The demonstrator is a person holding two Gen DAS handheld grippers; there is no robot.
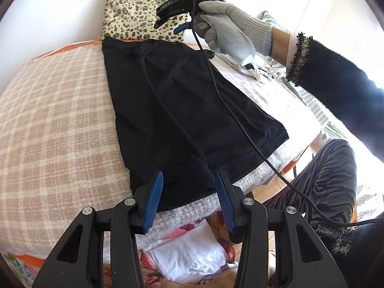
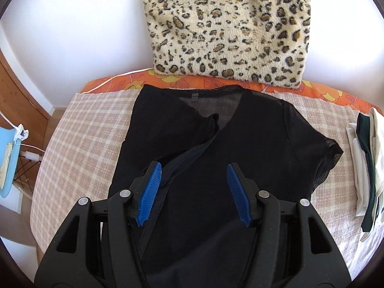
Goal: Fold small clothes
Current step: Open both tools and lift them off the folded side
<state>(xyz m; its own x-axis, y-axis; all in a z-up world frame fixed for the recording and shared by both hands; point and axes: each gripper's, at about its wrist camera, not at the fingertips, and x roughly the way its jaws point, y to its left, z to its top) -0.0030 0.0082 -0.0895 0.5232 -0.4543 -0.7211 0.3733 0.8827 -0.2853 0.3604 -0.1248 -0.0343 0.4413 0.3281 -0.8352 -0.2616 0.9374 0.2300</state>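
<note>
Black top flat mid-bed, plaid blanket bare both sides.

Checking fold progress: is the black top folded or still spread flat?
Partly folded. The black top has one side turned over its middle, while the other short sleeve lies spread on the checked blanket.

Both views are bright with daylight, and in the left wrist view the glare comes from the right, washing out the area behind the person's dark sleeve. The black top is so dark that its folds barely show, while the white wall is overexposed. Fisheye distortion bends the bed's edges, with black corners framing each sharp picture.
</note>
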